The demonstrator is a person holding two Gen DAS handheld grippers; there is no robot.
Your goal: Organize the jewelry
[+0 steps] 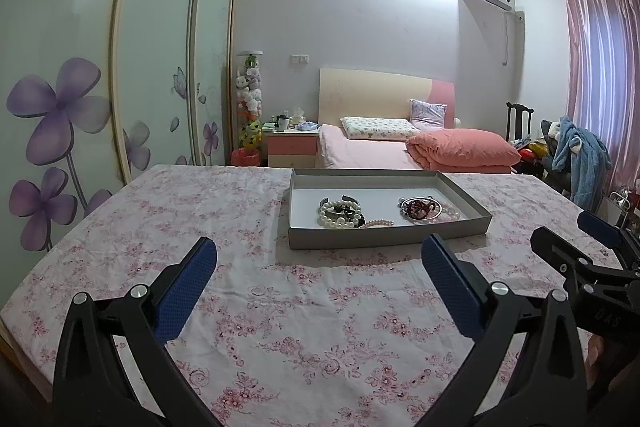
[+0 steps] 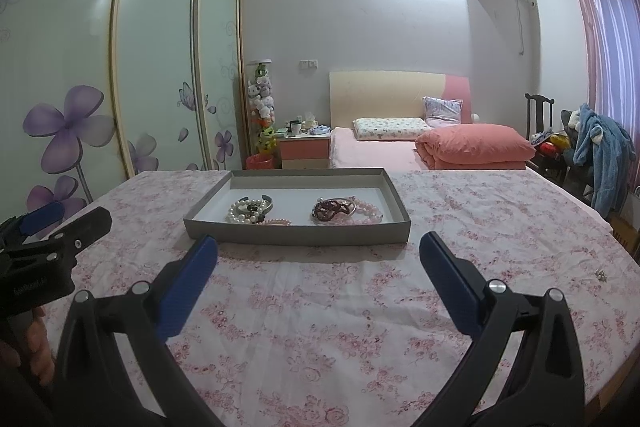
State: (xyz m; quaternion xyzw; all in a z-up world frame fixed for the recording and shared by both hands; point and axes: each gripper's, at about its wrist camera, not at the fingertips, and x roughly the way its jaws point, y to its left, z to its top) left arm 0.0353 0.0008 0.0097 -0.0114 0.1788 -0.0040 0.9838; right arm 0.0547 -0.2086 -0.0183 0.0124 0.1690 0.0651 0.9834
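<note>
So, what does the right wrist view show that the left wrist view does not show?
Only the right wrist view shows a small pale trinket lying on the tablecloth far right, apart from the tray, and the left hand-held gripper from the side. Only the left wrist view shows the right hand-held gripper from the side. Both share the grey tray holding a white pearl strand, a dark red bead bracelet and pink pearls; both grippers are open and empty.
</note>
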